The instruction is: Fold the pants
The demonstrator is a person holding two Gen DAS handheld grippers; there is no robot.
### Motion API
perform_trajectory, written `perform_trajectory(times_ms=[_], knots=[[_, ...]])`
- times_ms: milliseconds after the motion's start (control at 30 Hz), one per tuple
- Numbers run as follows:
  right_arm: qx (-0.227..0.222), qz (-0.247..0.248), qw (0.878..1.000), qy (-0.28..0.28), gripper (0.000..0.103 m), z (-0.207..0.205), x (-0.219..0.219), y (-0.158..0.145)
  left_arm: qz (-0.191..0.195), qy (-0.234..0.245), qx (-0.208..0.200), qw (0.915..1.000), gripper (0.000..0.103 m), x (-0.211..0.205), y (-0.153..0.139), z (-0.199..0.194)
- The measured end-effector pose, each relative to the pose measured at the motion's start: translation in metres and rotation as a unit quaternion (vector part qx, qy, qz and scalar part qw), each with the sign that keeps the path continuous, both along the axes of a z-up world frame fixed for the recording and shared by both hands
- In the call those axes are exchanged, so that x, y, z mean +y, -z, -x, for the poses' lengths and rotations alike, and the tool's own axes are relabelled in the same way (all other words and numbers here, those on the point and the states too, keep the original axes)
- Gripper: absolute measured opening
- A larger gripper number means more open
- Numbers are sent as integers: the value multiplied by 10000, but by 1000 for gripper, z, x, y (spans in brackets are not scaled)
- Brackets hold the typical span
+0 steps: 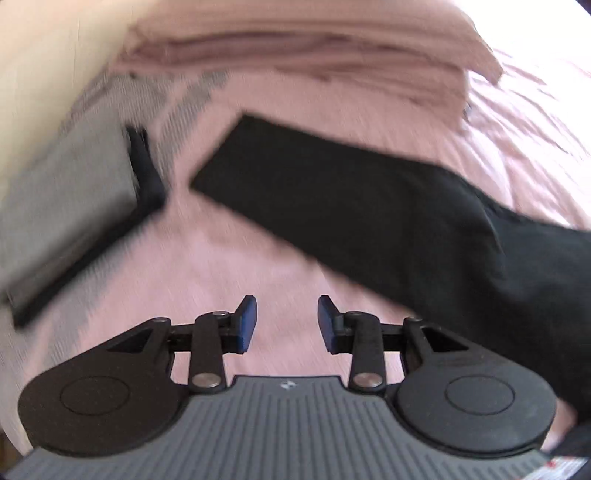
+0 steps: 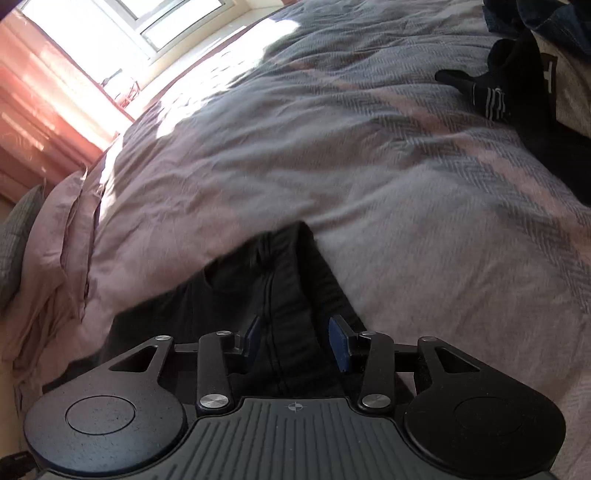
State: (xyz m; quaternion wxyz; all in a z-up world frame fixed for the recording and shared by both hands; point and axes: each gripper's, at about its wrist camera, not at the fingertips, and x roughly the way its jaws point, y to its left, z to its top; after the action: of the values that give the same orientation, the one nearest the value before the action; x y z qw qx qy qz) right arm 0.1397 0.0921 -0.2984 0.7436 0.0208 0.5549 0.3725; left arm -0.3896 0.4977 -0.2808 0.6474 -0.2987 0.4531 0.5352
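Pink bedding covers the bed that fills both of my views, with sun from a window falling across its far side and a reddish curtain hanging beside the glass. I take the black pants as my landmark: they lie flat on the bed as one long dark strip. In my left view, which is blurred, their squared end points toward a grey folded cloth that lies apart from them with a narrow dark piece along its edge, and a stack of pink pillows sits beyond the pants. My left hand-held gripper hangs over bare bedding just beside the pants, its blue pads standing partly apart with nothing between them. My right hand-held gripper is directly over the pants, above a seam that runs between its fingers; its jaws stand moderately apart and the pads are not pressing the cloth. Well beyond the pants in that view lie a black sock with pale stripes and some other dark clothes at the bed's far corner.
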Motion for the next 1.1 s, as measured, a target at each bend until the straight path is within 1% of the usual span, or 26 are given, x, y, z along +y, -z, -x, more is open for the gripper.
perform_trajectory(times_ms=[100, 200, 233, 300, 433, 467, 533, 567, 633, 667, 733, 767, 800, 833, 900, 933, 967, 1000, 1033, 1100], knots=[[-64, 35, 9996, -274, 38, 14, -30, 1, 269, -132, -242, 9993, 31, -26, 10, -2], [-148, 167, 9977, -638, 38, 19, -45, 3, 519, -242, -568, 9967, 31, -47, 15, -7], [-199, 241, 9969, -721, 38, 17, -49, 7, 545, -265, -631, 9962, 31, -52, 15, -9], [-226, 245, 9963, -788, 38, 10, -54, 18, 541, -255, -723, 9956, 31, -62, 9, -14], [-214, -74, 9954, -928, 38, -8, -51, 39, 387, -301, -738, 9961, 31, -76, -4, -18], [-137, -135, 9943, -1052, 38, -13, -47, 46, 347, -370, -763, 9958, 31, -80, -9, -18], [217, -196, 9912, -1290, 38, -21, -37, 67, 331, -510, -801, 9949, 31, -88, -15, -17], [330, -215, 9908, -1295, 35, -24, -34, 74, 333, -566, -794, 9947, 31, -93, -17, -18], [544, -262, 9897, -1295, 9, -29, -30, 75, 310, -637, -713, 9949, 31, -105, -22, -20], [555, -329, 9886, -1363, 5, -30, -31, 68, 301, -657, -681, 9951, 31, -111, -25, -22], [241, -423, 9880, -1465, 4, -25, -40, 39, 272, -686, -677, 9950, 31, -124, -30, -25], [135, -437, 9888, -1419, 3, -23, -47, 27, 246, -685, -690, 9950, 31, -130, -32, -27], [49, -323, 9909, -1302, 3, -22, -54, 20, 227, -677, -683, 9951, 31, -135, -34, -29], [-10, -124, 9929, -1184, 4, -22, -60, 21, 214, -676, -666, 9953, 31, -140, -34, -32], [158, 456, 9946, -920, 9, -26, -63, 46, 274, -729, -632, 9950, 31, -145, -32, -36], [274, 624, 9940, -856, 11, -30, -62, 57, 308, -762, -612, 9947, 31, -146, -32, -37], [484, 607, 9938, -796, 14, -38, -61, 62, 292, -778, -616, 9946, 31, -149, -35, -38], [636, 599, 9935, -731, 19, -44, -59, 59, 222, -788, -646, 9945, 31, -151, -38, -37], [650, 478, 9943, -703, 23, -51, -58, 52, 168, -814, -660, 9944, 31, -153, -41, -36], [435, -46, 9965, -709, 46, -62, -56, 35, 180, -939, -641, 9934, 31, -156, -44, -33]])
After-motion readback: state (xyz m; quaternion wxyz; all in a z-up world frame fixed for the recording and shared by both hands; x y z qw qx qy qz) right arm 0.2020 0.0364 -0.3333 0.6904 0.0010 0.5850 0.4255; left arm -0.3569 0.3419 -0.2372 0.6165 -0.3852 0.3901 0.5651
